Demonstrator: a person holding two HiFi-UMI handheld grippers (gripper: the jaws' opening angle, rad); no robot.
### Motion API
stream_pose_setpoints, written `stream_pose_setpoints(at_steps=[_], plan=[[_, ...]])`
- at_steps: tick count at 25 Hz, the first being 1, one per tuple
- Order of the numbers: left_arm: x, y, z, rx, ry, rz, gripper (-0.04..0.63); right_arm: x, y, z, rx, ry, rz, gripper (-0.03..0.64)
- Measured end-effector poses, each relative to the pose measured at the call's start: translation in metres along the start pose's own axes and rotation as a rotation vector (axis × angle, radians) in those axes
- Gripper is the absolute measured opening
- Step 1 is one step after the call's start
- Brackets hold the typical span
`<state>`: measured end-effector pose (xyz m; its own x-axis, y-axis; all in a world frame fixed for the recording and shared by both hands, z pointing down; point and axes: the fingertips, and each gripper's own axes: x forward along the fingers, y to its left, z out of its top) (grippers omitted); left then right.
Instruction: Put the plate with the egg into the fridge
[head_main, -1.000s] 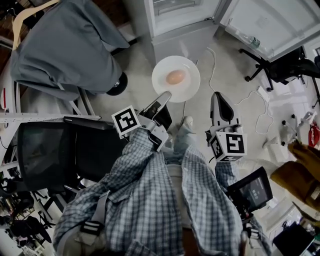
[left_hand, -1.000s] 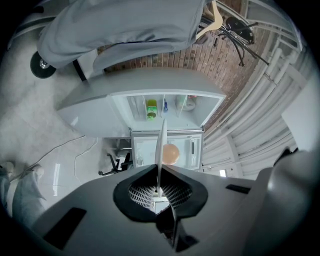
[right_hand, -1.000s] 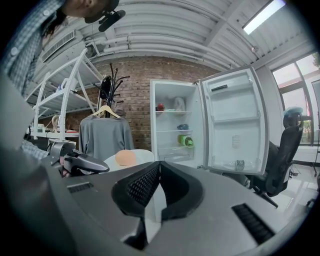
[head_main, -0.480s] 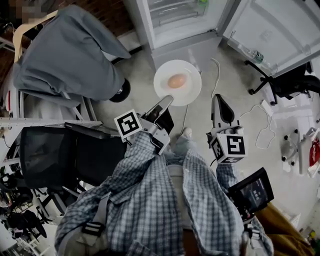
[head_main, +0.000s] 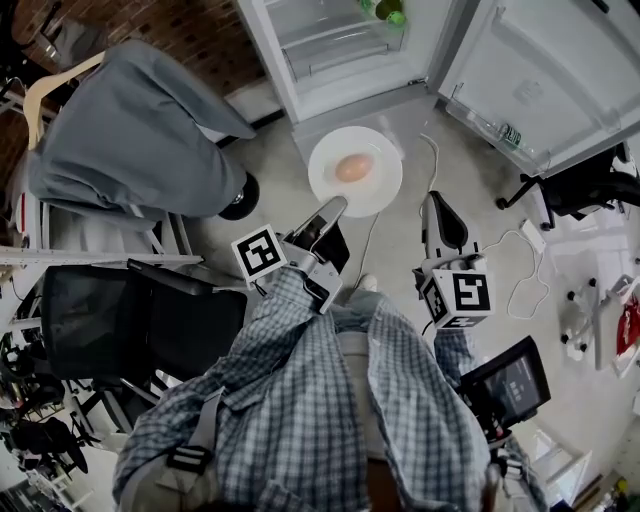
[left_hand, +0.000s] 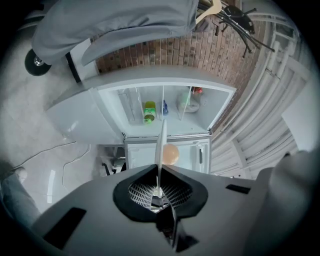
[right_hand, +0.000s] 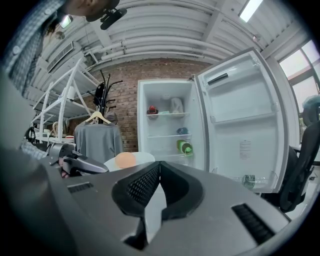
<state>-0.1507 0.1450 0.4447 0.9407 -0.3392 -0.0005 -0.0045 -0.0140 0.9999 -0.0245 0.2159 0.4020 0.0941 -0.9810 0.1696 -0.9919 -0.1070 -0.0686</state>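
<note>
Out in front of the open fridge (head_main: 335, 60), the white plate (head_main: 386, 172) is up in the air over the floor, not inside yet. The egg (head_main: 353, 167) sits near the middle of it. The left gripper (head_main: 332, 206) has the plate by its near rim. In the left gripper view you see the plate edge-on, running straight down between the two jaws, which are clamped on it, and the egg pokes out to the right of that thin white line. So that one's definitely gripping the plate.

The right gripper (head_main: 433, 197) hangs just to the right of the plate, apart from it and not touching. Its own view shows the jaws pressed together with nothing between them, so it's closed and empty.

Past the plate, the fridge's upper compartment has shelves with a few items, including a green bottle (head_main: 391, 13) lying on one. The fridge door (head_main: 545, 70) is swung wide to the right, and a clear bottle (head_main: 508, 135) sits in its lower rack. A white cable (head_main: 431, 152) snakes over the floor beside the plate.

Off to the left, a grey jacket (head_main: 130, 130) hangs on a wooden hanger with a brick wall (head_main: 195, 35) behind it. A black chair (head_main: 130, 310) stands below that. The person's plaid shirt (head_main: 320, 400) fills the bottom of the head view, and a dark screen (head_main: 505, 385) is at the lower right.
</note>
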Motion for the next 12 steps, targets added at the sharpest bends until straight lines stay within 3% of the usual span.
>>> stream_pose_setpoints(at_steps=[12], plan=[[0.053, 0.006, 0.001, 0.014, -0.019, 0.016, 0.017, 0.018, -0.059, -0.001, 0.022, 0.008, -0.003, 0.008]])
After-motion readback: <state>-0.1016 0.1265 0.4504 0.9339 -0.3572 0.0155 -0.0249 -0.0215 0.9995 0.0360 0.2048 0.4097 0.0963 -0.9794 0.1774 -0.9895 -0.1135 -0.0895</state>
